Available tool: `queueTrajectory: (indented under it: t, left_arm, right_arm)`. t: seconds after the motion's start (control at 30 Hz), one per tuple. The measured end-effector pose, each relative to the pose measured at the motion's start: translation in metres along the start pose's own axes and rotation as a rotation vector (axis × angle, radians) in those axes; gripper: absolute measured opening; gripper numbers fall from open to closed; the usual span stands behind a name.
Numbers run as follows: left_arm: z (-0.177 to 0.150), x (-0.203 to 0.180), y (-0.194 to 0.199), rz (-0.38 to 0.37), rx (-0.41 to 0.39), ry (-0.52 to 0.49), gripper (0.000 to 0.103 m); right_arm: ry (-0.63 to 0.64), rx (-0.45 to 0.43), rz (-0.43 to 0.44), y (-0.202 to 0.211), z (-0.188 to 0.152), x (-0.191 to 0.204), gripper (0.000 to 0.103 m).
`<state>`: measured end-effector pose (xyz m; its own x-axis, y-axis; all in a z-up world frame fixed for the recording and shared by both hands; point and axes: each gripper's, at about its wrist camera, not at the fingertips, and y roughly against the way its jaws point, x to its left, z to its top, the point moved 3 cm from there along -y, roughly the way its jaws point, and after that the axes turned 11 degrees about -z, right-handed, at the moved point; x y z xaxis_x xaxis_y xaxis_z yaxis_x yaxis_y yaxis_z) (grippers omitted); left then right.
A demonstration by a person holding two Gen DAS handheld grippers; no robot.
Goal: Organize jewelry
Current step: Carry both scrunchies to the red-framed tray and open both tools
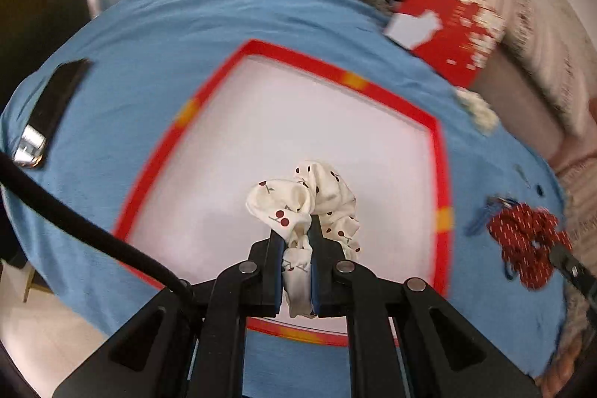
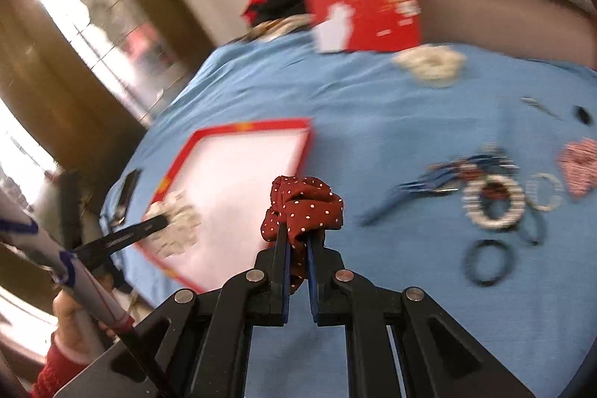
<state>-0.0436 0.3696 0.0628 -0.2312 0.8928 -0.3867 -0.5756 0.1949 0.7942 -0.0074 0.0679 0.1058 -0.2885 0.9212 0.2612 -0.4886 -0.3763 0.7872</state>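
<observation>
My left gripper [image 1: 294,248] was pinched shut on the cream cherry-print scrunchie [image 1: 309,204], hanging over the red-framed tray [image 1: 442,174]. My right gripper [image 2: 296,248] was clamped on the dark red dotted scrunchie [image 2: 302,207], over the blue cloth [image 2: 373,118] just right of that tray. Both looked light, soft and squashy; I judged a bunched fold the surest hold.

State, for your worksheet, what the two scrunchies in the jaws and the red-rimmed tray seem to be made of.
White cherry-print scrunchie: soft matte woven fabric, judging by its gathered folds.
Dark red dotted scrunchie: similar thin cloth, crumpled.
Tray: rigid, perhaps cardboard or plastic; straight red rim, flat white base. Blur leaves it open.
</observation>
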Motion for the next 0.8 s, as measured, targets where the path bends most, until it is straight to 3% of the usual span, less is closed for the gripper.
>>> queueTrajectory:
  t: [0.27, 0.5, 0.63, 0.67, 0.8]
  left_arm:
    - [0.009, 0.059, -0.003, 0.052, -0.002, 0.098, 0.01]
    - [0.008, 0.08, -0.005, 0.05, -0.005, 0.153, 0.012]
    - [0.008, 0.084, -0.001, 0.016, -0.021, 0.198, 0.027]
    - [0.007, 0.084, 0.002, 0.0, -0.026, 0.208, 0.029]
    - [0.008, 0.076, 0.019, -0.005, -0.076, 0.203, 0.045]
  right_arm:
    - [0.053, 0.135, 0.1, -0.056, -0.019, 0.068, 0.009]
    - [0.115, 0.191, 0.047, -0.09, -0.039, 0.084, 0.009]
    - [0.146, 0.183, 0.007, -0.092, -0.044, 0.083, 0.012]
    - [0.147, 0.179, 0.002, -0.091, -0.041, 0.083, 0.013]
    - [0.161, 0.137, -0.004, -0.076, -0.04, 0.084, 0.042]
